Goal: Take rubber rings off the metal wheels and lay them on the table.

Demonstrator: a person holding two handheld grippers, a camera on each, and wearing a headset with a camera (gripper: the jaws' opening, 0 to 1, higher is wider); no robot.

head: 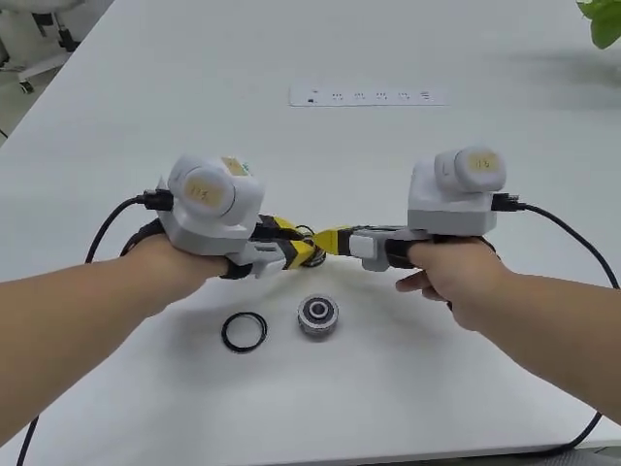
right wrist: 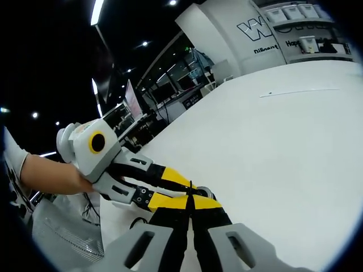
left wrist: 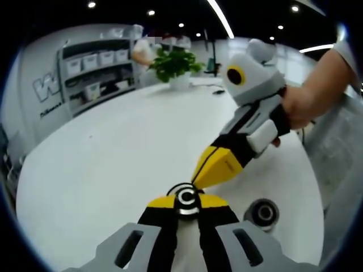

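Note:
My left gripper [left wrist: 186, 205] is shut on a small metal wheel [left wrist: 186, 198] and holds it above the table. My right gripper [right wrist: 193, 198] comes in from the opposite side, its yellow tips pinched shut on the thin black rubber ring at the wheel's [right wrist: 205, 194] rim. In the head view the left gripper [head: 303, 252] and the right gripper [head: 323, 243] meet tip to tip. Below them on the table lie a loose black rubber ring [head: 244, 331] and a bare metal wheel [head: 317, 316], side by side and apart.
A white power strip [head: 369, 96] lies far back on the white table [head: 194, 116]. Black cables trail from both grippers toward the near edge. A green plant [head: 606, 19] stands at the far right corner.

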